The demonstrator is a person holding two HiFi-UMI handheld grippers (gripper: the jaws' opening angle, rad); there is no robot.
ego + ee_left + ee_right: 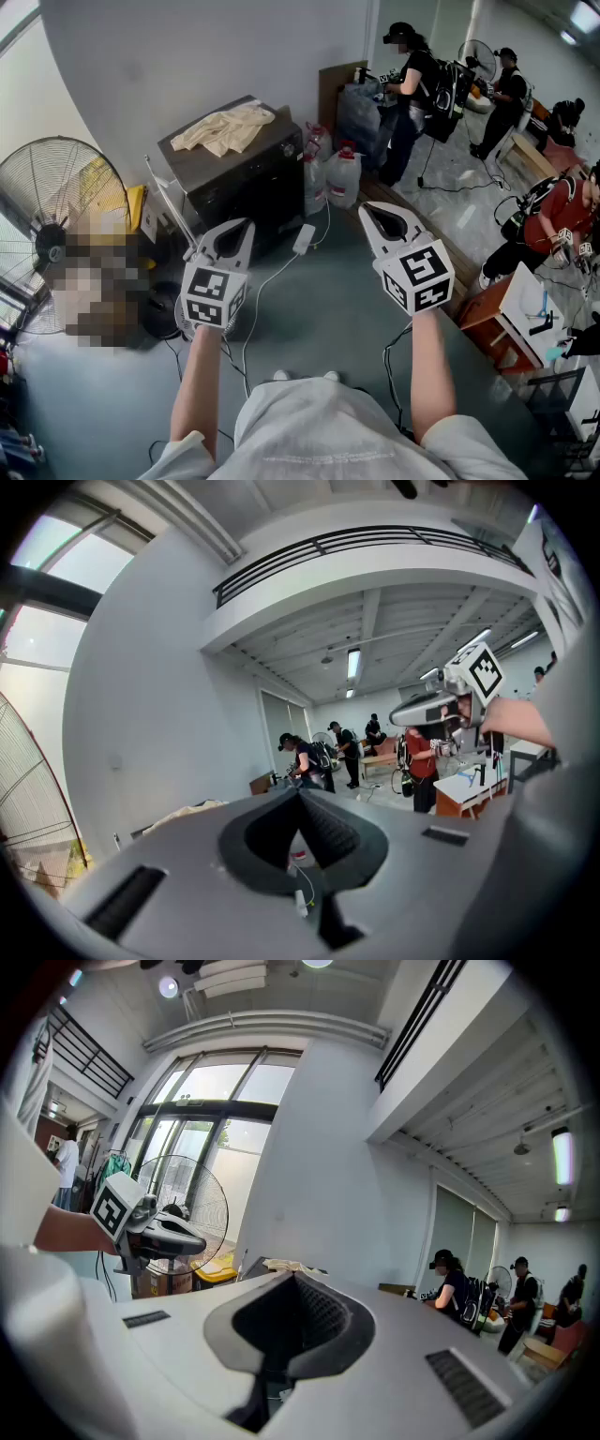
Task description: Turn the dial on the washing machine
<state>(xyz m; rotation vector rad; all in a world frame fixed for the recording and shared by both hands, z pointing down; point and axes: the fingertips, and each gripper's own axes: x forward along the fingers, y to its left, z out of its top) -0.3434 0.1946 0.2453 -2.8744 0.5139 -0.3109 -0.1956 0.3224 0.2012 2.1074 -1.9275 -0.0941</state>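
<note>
The washing machine (246, 178) is a dark box against the white wall, with a cream cloth (225, 128) lying on its lid. I cannot make out its dial. My left gripper (246, 223) hovers in the air just in front of the machine's lower right corner, jaws shut with nothing between them. My right gripper (366, 208) is held up farther right, also shut and empty, apart from the machine. In the left gripper view the shut jaws (300, 791) point past the cloth (187, 813) toward the room. In the right gripper view the jaws (292, 1274) meet below the cloth (286, 1266).
A standing fan (61, 202) is at the left. Water jugs (342, 176) stand right of the machine, and a white power strip (305, 237) with its cable lies on the floor before it. People work at the back right, beside a wooden table (487, 314).
</note>
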